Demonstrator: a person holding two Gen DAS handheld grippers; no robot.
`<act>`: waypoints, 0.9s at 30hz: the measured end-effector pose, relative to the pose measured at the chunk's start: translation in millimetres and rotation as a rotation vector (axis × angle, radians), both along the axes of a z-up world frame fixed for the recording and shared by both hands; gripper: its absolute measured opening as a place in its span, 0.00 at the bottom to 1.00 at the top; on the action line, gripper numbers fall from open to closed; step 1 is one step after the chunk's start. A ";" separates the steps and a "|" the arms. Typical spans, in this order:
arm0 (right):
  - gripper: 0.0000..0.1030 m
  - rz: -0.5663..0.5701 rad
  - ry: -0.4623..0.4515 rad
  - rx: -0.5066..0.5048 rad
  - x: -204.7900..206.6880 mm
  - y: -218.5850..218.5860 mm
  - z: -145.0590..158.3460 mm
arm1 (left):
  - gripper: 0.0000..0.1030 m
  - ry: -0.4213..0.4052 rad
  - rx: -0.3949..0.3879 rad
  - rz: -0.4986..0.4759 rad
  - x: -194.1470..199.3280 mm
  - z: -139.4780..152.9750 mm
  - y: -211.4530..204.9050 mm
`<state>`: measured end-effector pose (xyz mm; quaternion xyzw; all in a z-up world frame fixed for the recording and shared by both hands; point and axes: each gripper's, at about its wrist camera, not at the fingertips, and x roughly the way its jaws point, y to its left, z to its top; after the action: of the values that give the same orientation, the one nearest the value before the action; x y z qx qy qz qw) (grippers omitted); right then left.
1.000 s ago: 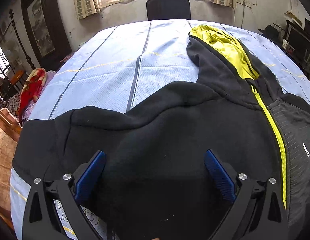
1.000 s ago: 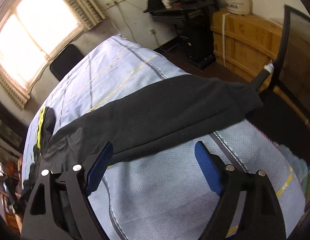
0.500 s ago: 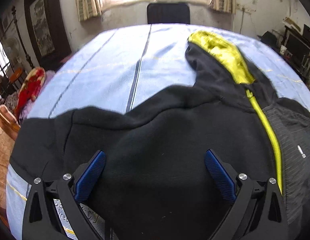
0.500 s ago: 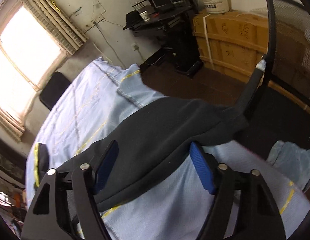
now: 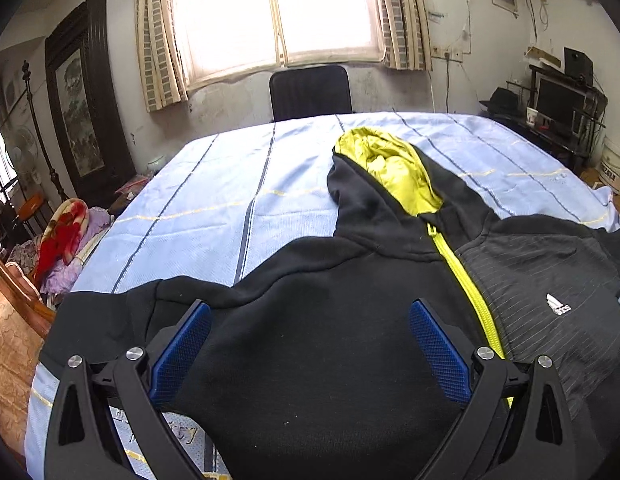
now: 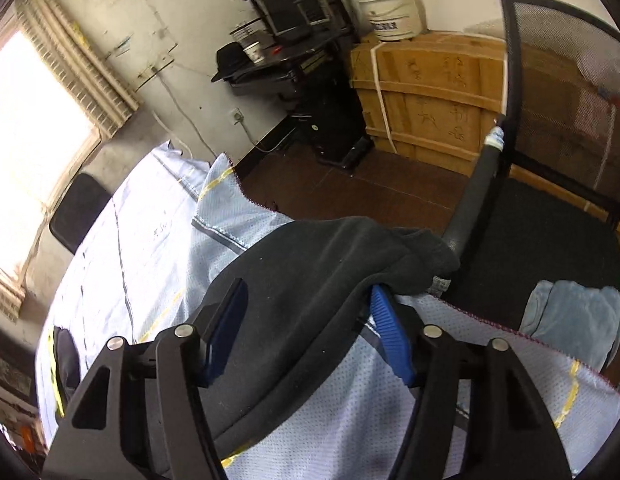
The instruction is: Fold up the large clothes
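A black hoodie (image 5: 330, 340) lies spread on the blue-sheeted counter (image 5: 229, 200). The left claw (image 5: 310, 344) hovers released over its chest; the right claw (image 6: 310, 328), spread, seemingly straddles the sleeve (image 6: 330, 248) near its cuff. Next: clench, fold inward.

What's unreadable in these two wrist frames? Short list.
- Hoodie hem: left wrist view, cut off by the bottom edge and the left hand-held gripper.
- Sleeve cuff: right wrist view, bunched over the table edge; the right hand-held gripper straddles it, contact unclear.
- Tablecloth print: left wrist view, mostly covered by the hoodie.
- Bucket label: right wrist view, too small.
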<state>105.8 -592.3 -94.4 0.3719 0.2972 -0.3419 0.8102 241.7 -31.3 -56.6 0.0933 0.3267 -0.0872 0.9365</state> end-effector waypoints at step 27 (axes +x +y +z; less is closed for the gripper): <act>0.10 0.328 -0.070 -0.195 37.4 117.4 73.7 | 0.97 -0.078 -0.011 0.000 -18.3 17.7 3.6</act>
<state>143.2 -474.9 -20.6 0.2499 0.2911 -0.2192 0.8971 223.5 -27.7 -38.9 0.0914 0.2896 -0.0851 0.9490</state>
